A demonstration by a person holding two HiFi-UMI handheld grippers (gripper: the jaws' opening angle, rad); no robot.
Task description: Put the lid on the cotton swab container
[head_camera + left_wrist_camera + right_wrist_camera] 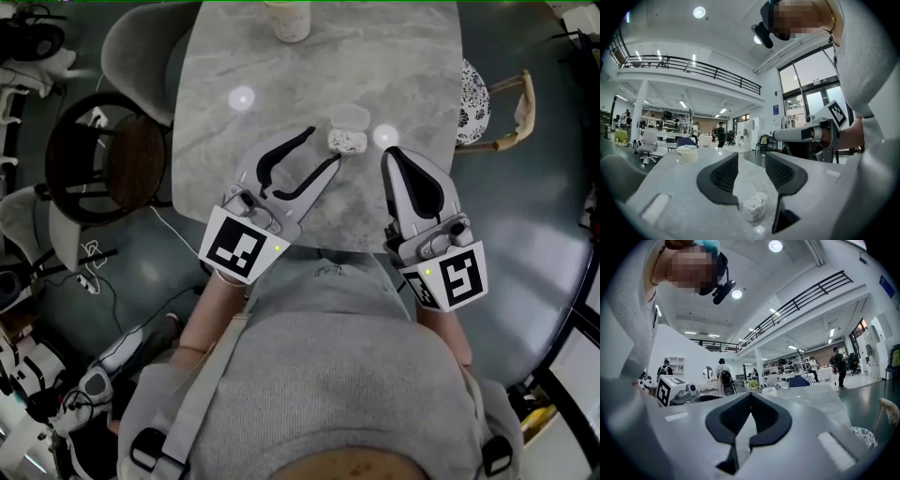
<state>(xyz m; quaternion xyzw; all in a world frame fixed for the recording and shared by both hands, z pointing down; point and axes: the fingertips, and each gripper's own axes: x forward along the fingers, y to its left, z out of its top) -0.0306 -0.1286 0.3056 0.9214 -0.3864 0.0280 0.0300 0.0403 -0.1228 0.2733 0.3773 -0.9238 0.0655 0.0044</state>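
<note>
Left gripper view shows the left claw point(751, 166) standing wide. The cotton swab container point(754, 206) sits low between its two jaws near their tips, and neither pad presses on it. The container stands upright and uncovered, its white swab heads showing. In the head view the clear lid point(351, 116) lies on the marble surface point(225, 178) just behind the container; whether the two touch I cannot tell. The right claw point(394, 161) is closed with nothing in it and is held level just to the right of both.

The main risk is probably a bump. The container looks small and light, so a jaw brushing its side could slide it or tip it over and spill the swabs. If the left claw closes on it off-centre or too hard, the thin wall may twist or squirt out.

The lid is the harder piece. It is clear, low and flat on the stone, so a claw coming in level may push it away instead of catching its rim. If it is set down tilted, it would likely perch on one edge and not seat.
</note>
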